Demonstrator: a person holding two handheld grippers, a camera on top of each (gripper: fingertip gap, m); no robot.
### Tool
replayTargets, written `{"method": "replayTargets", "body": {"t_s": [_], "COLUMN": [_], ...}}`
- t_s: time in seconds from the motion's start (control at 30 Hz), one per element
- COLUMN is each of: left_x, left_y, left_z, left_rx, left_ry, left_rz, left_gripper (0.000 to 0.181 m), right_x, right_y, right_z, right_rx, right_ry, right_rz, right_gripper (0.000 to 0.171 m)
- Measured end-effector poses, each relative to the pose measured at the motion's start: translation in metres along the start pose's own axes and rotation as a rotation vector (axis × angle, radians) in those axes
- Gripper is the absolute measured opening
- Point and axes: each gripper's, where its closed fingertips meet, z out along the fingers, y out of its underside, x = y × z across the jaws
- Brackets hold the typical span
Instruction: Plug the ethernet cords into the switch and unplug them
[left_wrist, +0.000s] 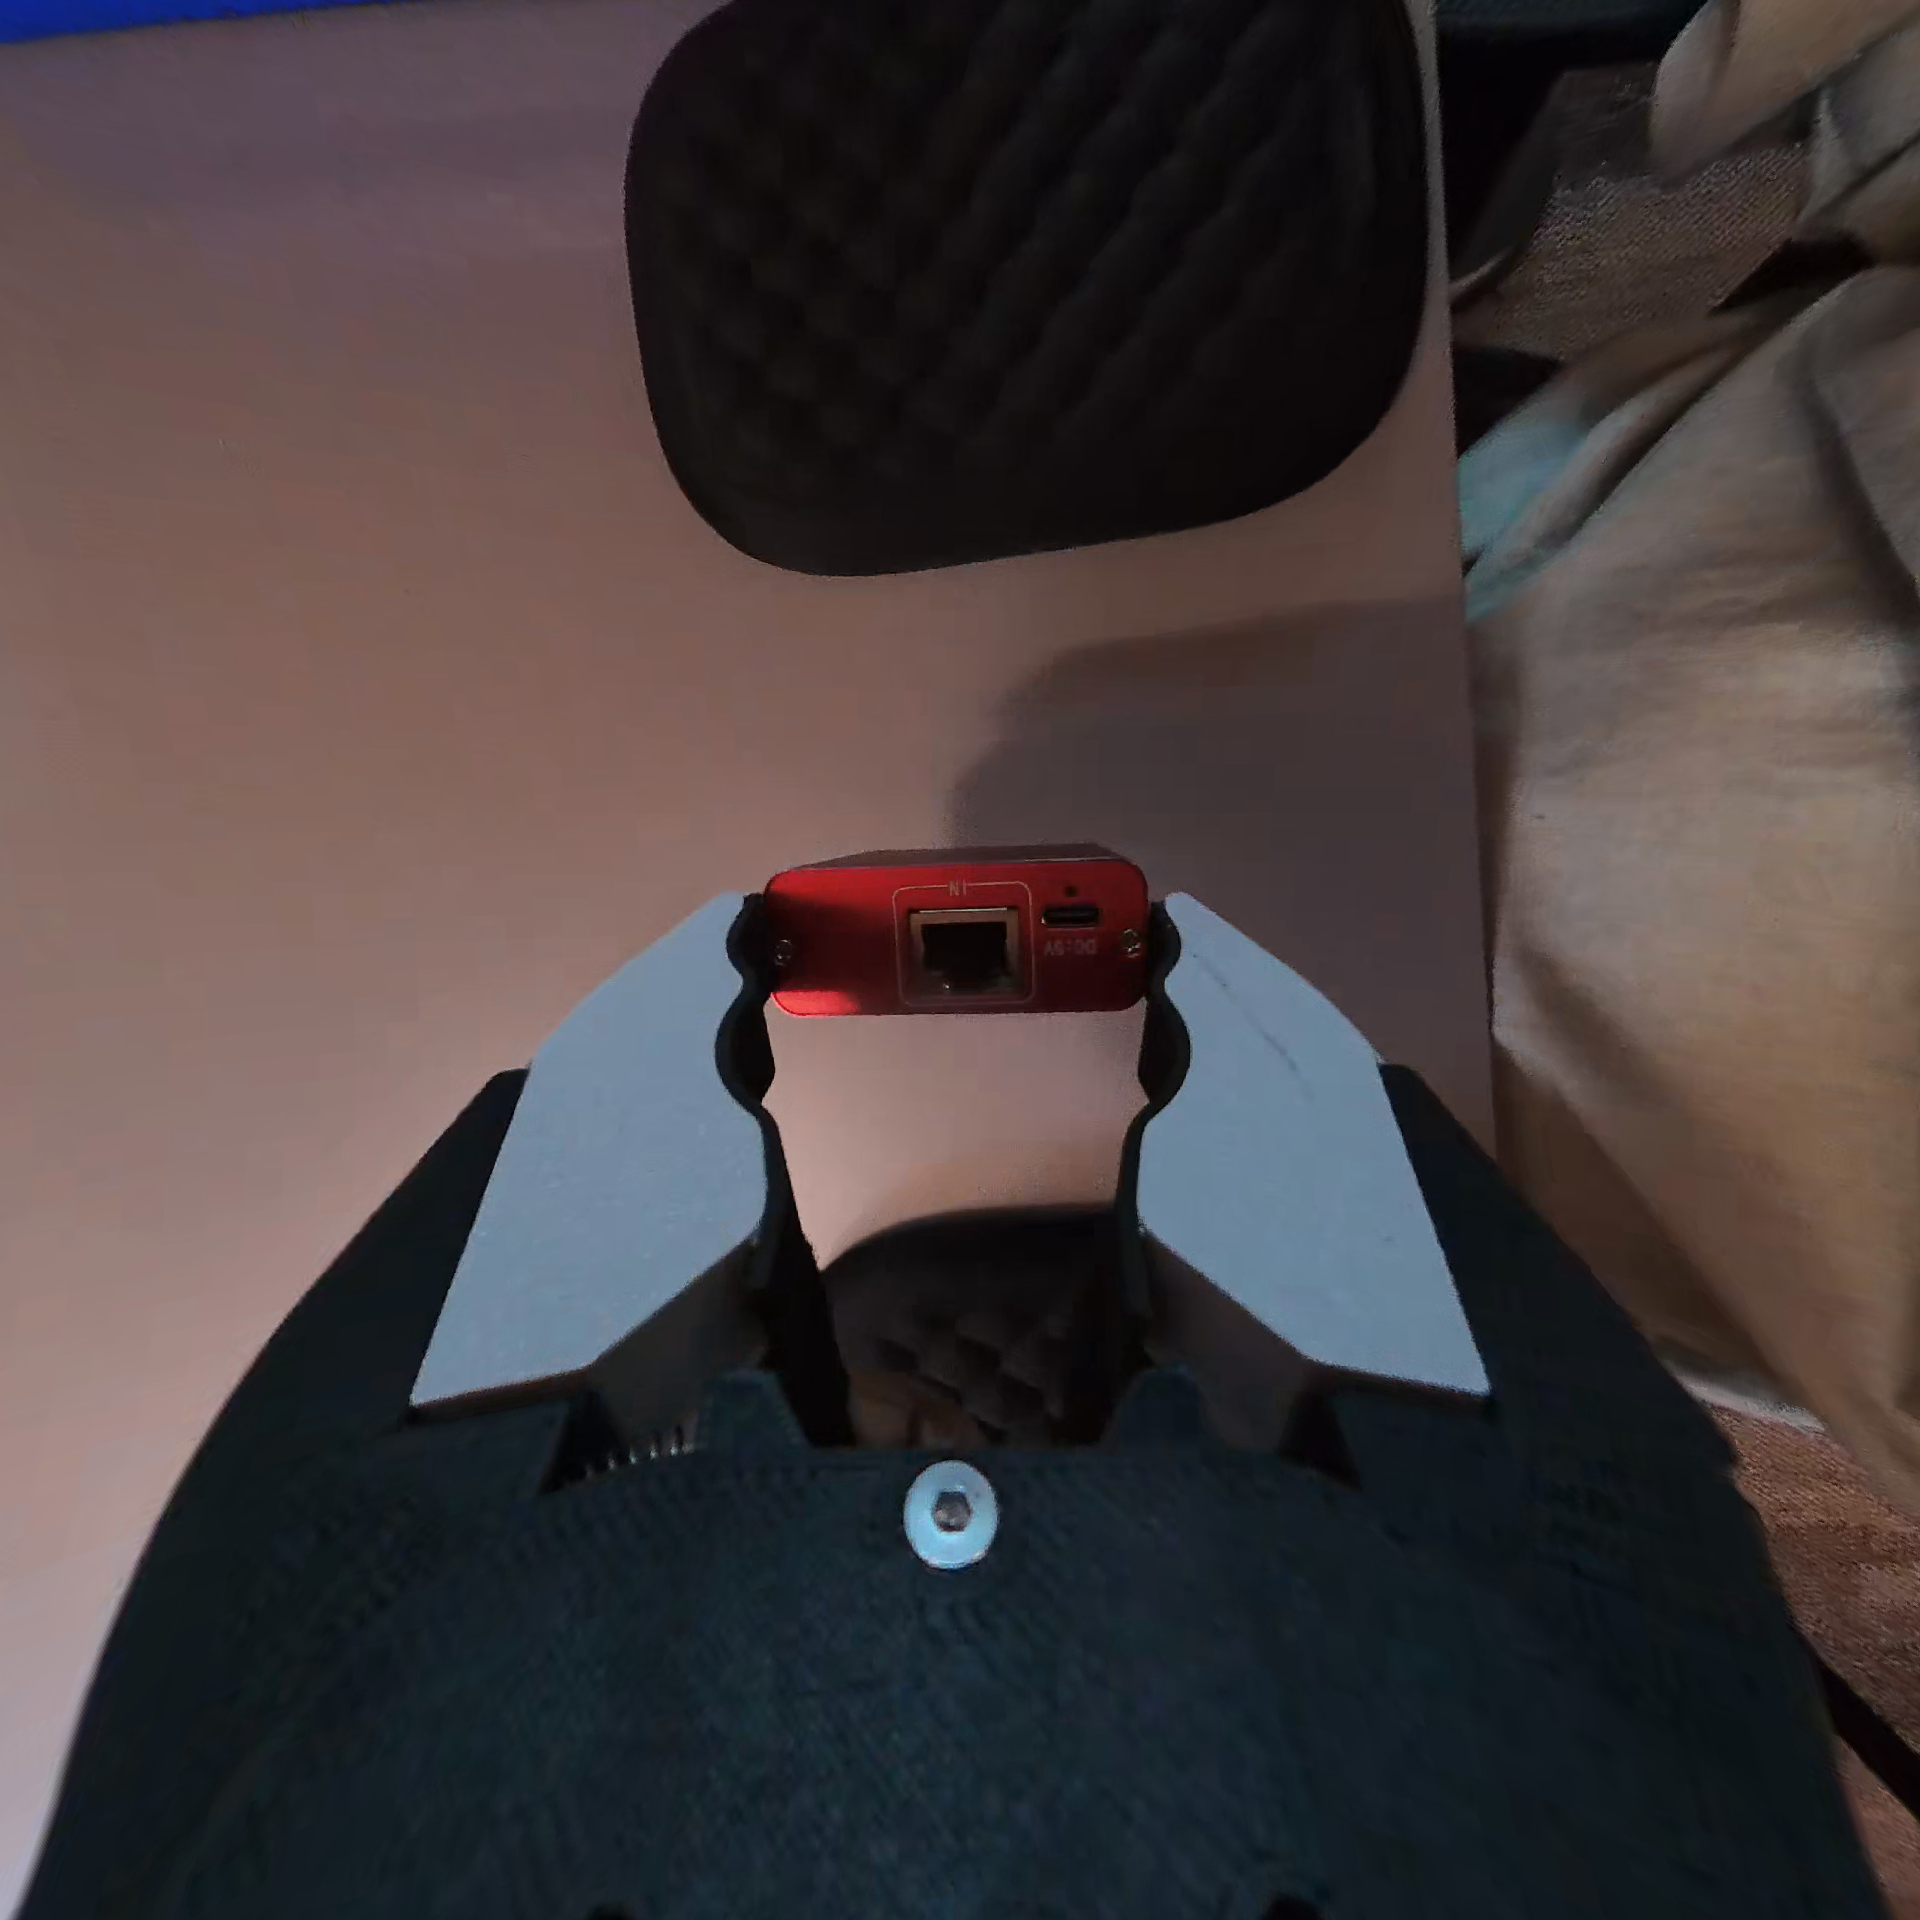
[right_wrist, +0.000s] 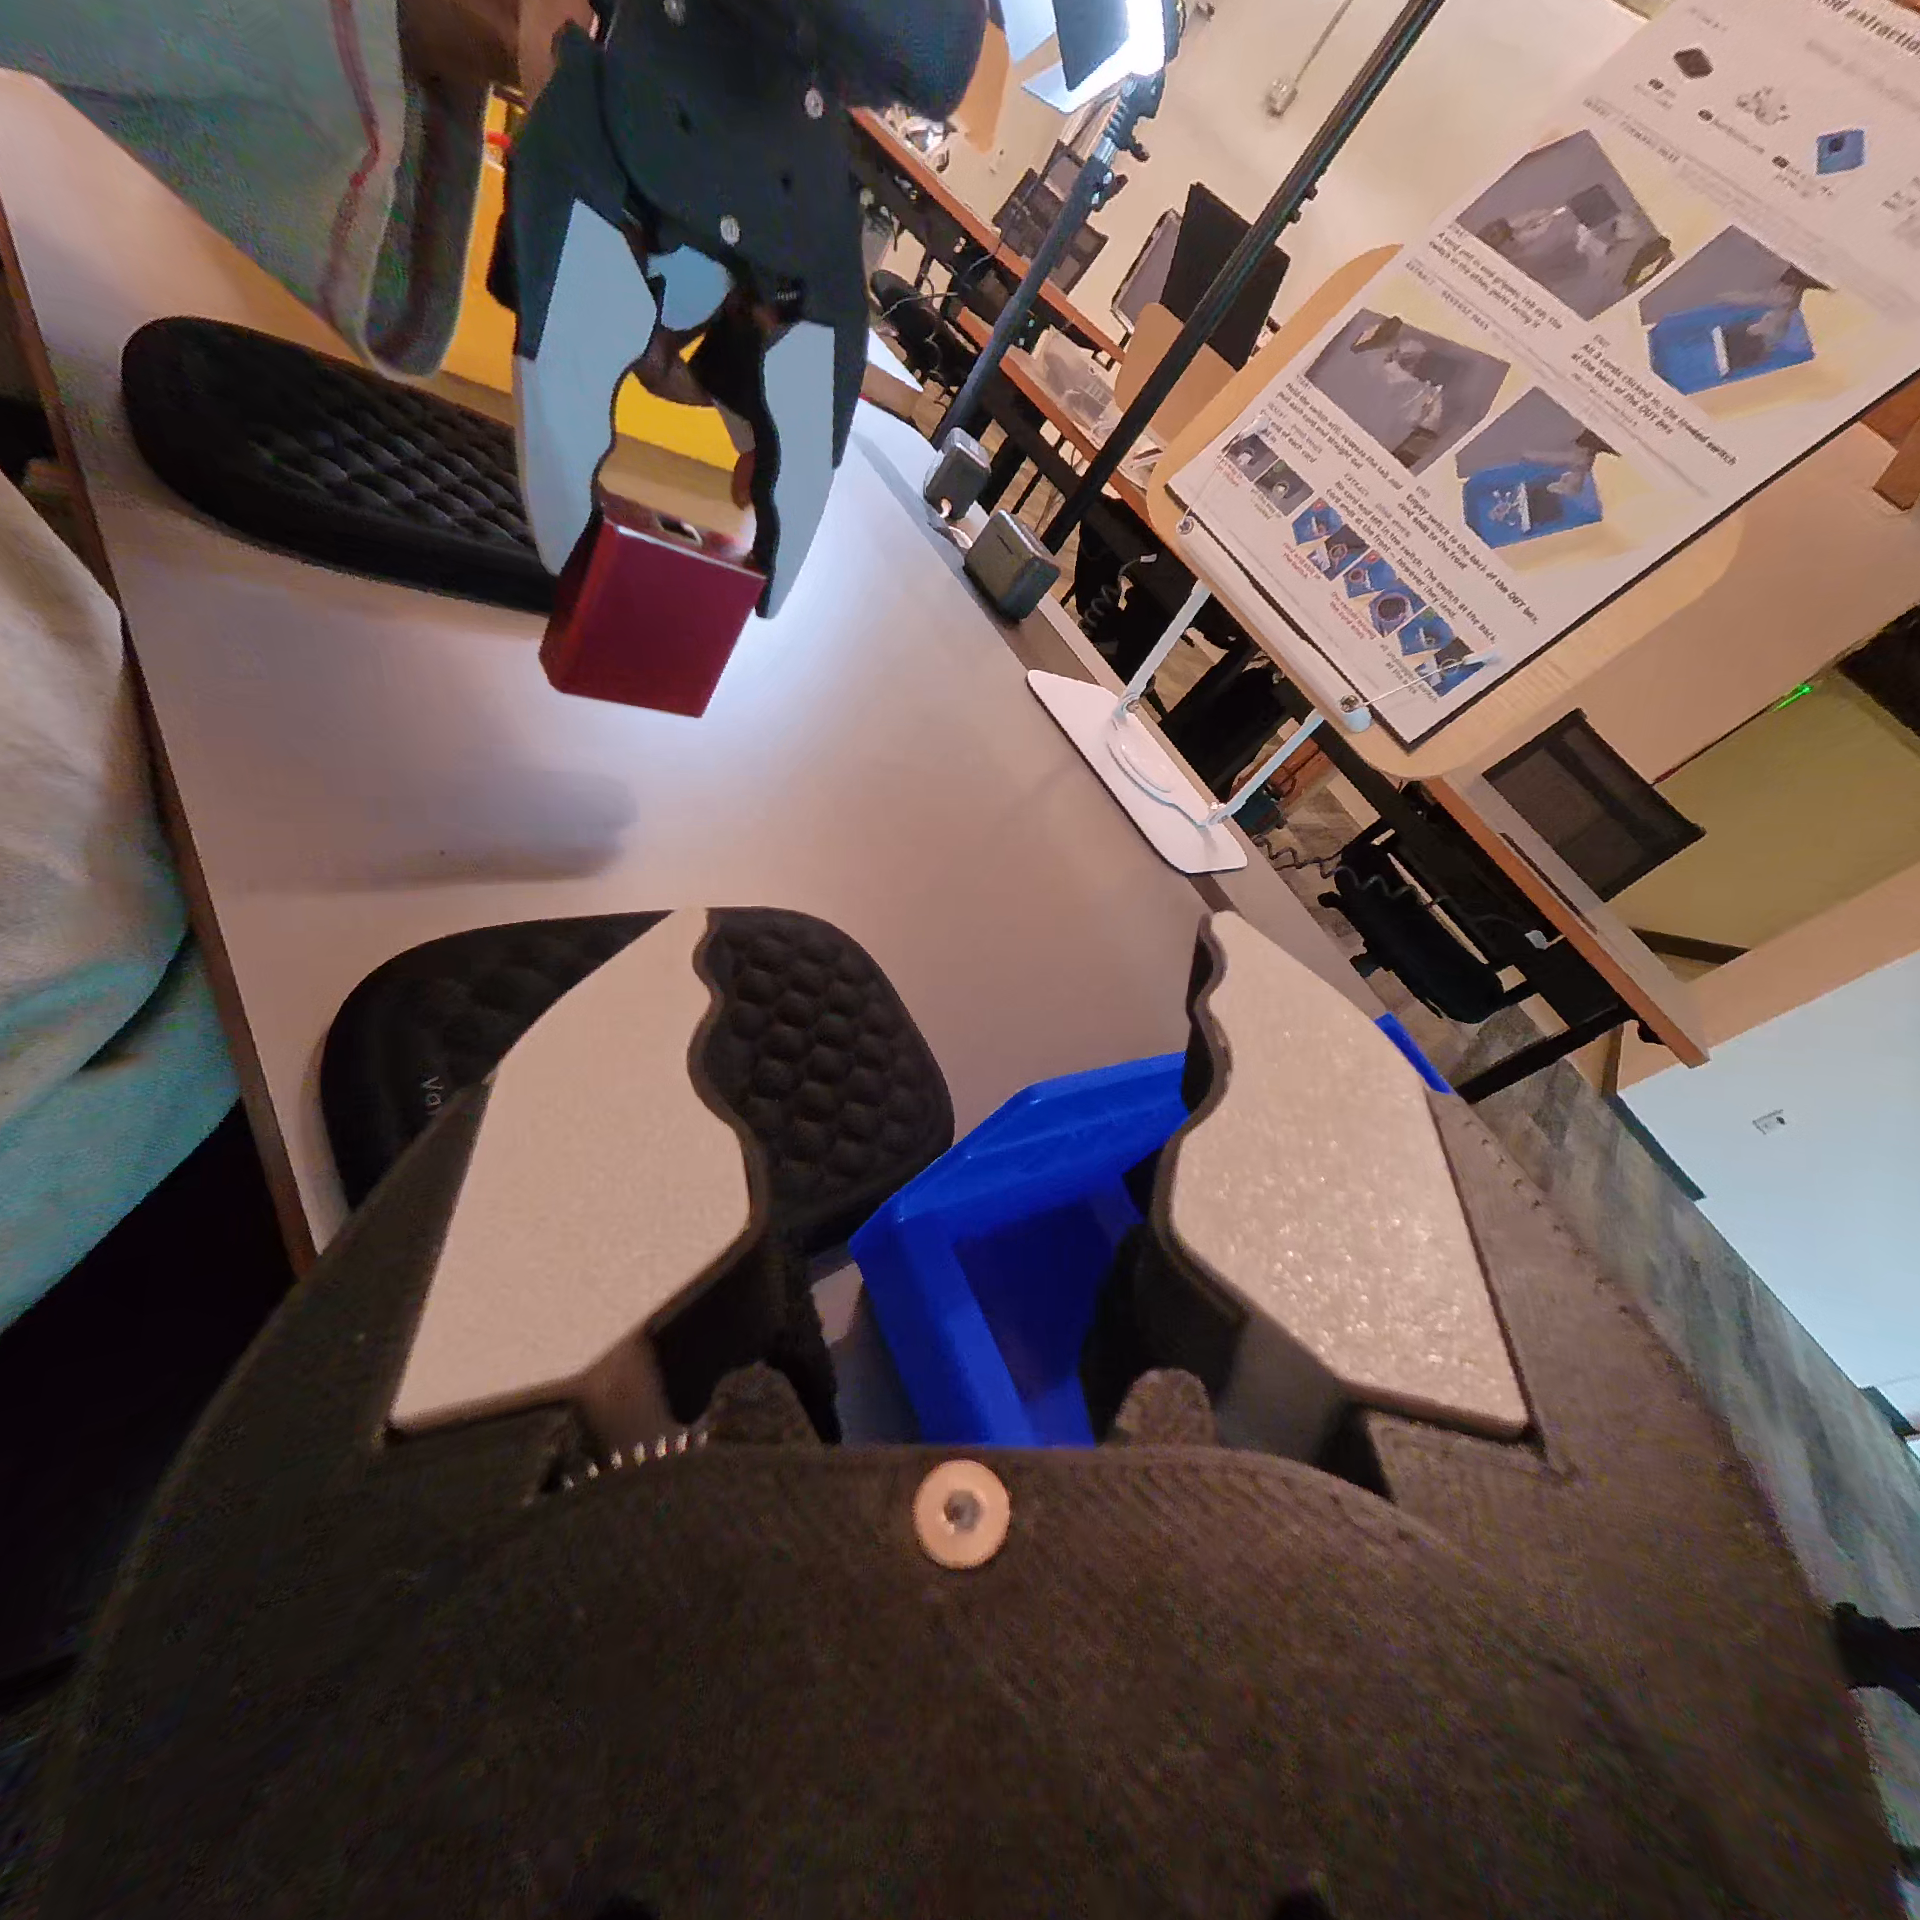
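My left gripper (left_wrist: 956, 935) is shut on a small red switch (left_wrist: 956, 930), gripping its two short ends and holding it above the table. The switch face toward the camera shows one empty ethernet port (left_wrist: 961, 951) and a small slot beside it. In the right wrist view the left gripper (right_wrist: 665, 540) hangs point-down with the red switch (right_wrist: 649, 629) in the air over the table. My right gripper (right_wrist: 951, 997) is open and empty, over a blue bin (right_wrist: 997, 1226). No ethernet cord shows in either view.
Two black padded mats lie on the pale table (right_wrist: 831, 810), one far (right_wrist: 332, 457) and one near (right_wrist: 821, 1039). An instruction sheet (right_wrist: 1558, 395) on a white stand (right_wrist: 1132, 769) is at the right. Two small grey boxes (right_wrist: 1008, 566) sit at the table's far edge. A person's clothing (left_wrist: 1683, 831) is at the table's side. The grippers' ends are close to 20 centimetres from one another.
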Motion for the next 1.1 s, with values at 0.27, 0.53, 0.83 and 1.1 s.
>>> {"method": "replayTargets", "body": {"t_s": [0.27, 0.53, 0.83, 1.1], "left_x": [0.000, -0.003, -0.033, -0.035], "left_y": [0.017, 0.019, 0.062, 0.260], "left_z": [0.030, 0.026, -0.124, -0.221], "left_rx": [-0.043, 0.004, 0.337, -0.043], "left_ry": [-0.006, -0.048, -0.548, -0.784], "left_rz": [-0.021, -0.051, -0.304, -0.336], "left_gripper": [0.069, 0.085, 0.079, 0.057], "right_x": [-0.003, -0.005, -0.003, -0.011], "right_y": [0.003, 0.001, 0.003, -0.004], "right_z": [0.004, 0.005, 0.005, 0.018], "right_rx": [-0.016, -0.013, -0.017, -0.016], "right_ry": [-0.016, -0.027, -0.020, -0.065], "right_rz": [0.002, 0.007, 0.016, 0.000], "right_gripper": [0.086, 0.087, 0.087, 0.088]}}
